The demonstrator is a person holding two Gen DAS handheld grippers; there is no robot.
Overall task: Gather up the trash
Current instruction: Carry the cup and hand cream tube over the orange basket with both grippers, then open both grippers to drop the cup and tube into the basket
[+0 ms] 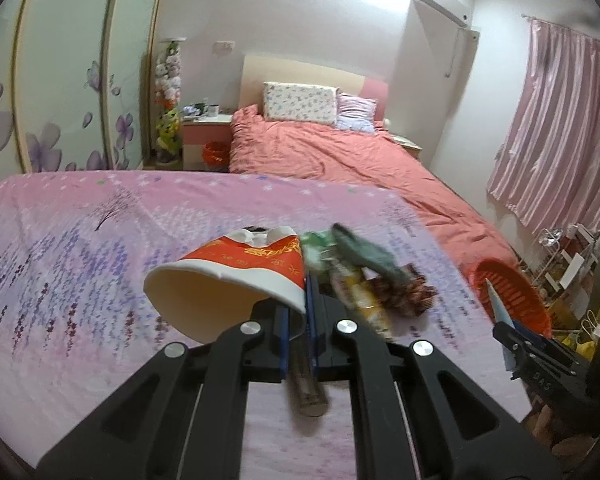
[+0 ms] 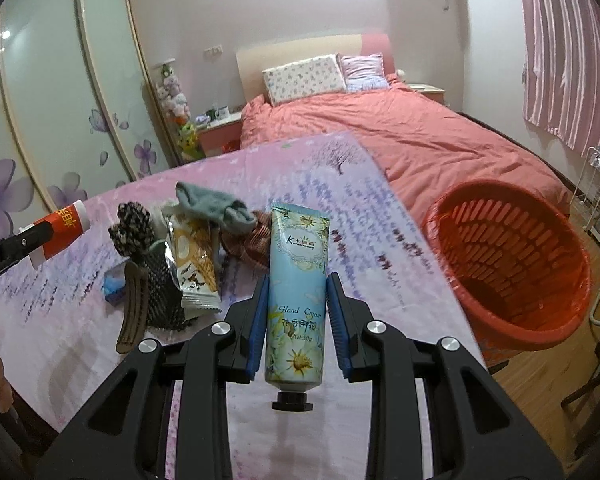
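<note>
Between the right gripper (image 2: 296, 312) jaws, a pale blue hand-cream tube (image 2: 298, 292) is clenched, cap down; red slatted plastic basket (image 2: 512, 264) right of them. Left gripper (image 1: 298, 320) jaws pinch a red-and-white paper cup (image 1: 236, 280) by its rim. Risk: thin rim buckles, cup drops.

I saw bare bench (image 2: 380, 216) between the pile (image 2: 196, 240) and the basket (image 2: 512, 264); the basket's mouth lay open, with nothing across it.
</note>
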